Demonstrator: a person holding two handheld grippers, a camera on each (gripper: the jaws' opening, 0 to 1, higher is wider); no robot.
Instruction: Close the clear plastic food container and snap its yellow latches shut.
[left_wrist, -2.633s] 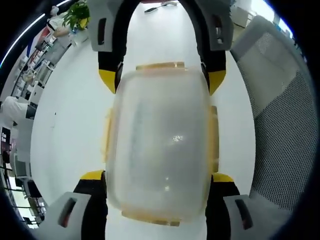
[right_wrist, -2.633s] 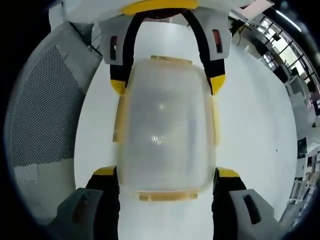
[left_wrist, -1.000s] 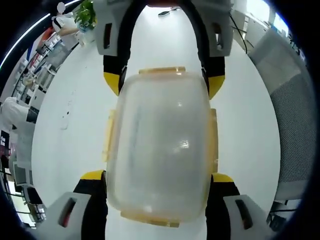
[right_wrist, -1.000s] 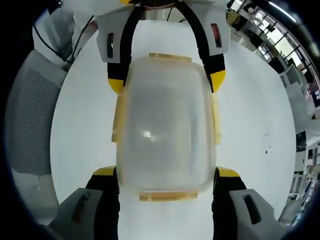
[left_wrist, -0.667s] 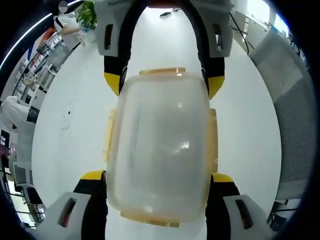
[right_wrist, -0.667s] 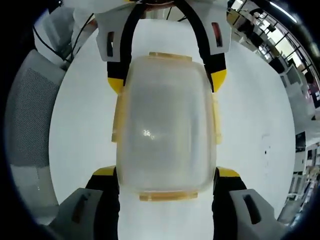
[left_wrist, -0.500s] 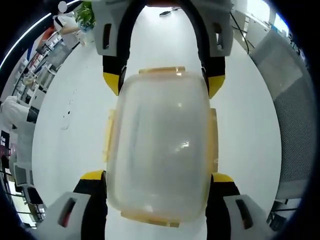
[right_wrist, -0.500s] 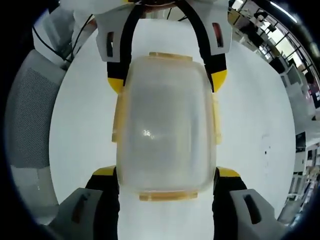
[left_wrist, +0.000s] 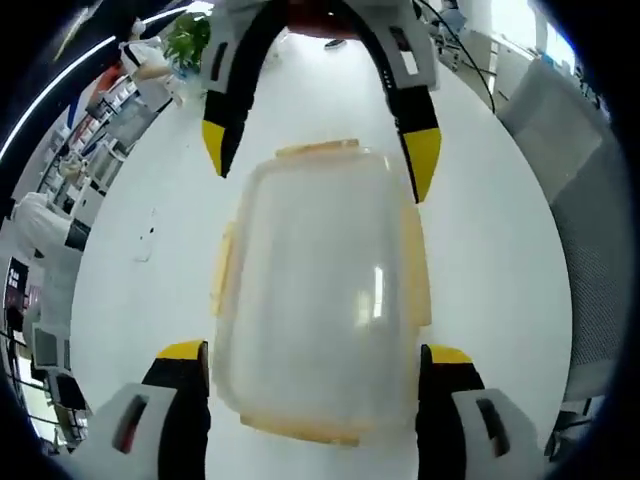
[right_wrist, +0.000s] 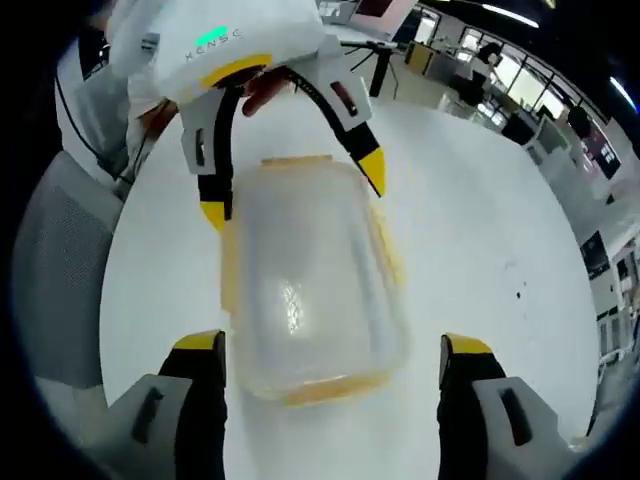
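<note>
- Step in hand, judged: lid sat on the container (left_wrist: 320, 300); the latch-snapping stage looked near its end or done; both tongs stood off its ends rather than pressing
- Left tongs (left_wrist: 315, 355) stood wide, jaws either side of the container's near end in the left gripper view; whether the pads touched its walls could not be told; nothing gripped
- Right tongs (right_wrist: 335, 350) stood wide in the right gripper view; the right-hand jaw was clearly apart from the container's wall, the left-hand jaw just beside it; nothing held
- Each pair showed beyond the container's far end in the other's view, likewise spread; a person's hand (right_wrist: 262, 92) held the left pair
- Container lay flat on the white worktop (left_wrist: 500, 260), between the two pairs of tongs, askew to the right gripper view's axis
- Appearance: cloudy clear plastic, rounded rectangle, light glinting on the lid; contents, if any, not discernible
- Yellow latches (left_wrist: 222, 272) lay along each long side and at both ends; they appeared folded close to the walls, but full engagement could not be confirmed
- Next move, judged: check each latch for a gap; any standing proud would want a firm press toward the container's wall, with the other tongs steadying it against sliding
- A grey mesh chair (left_wrist: 590, 150) stood near the worktop's edge
</note>
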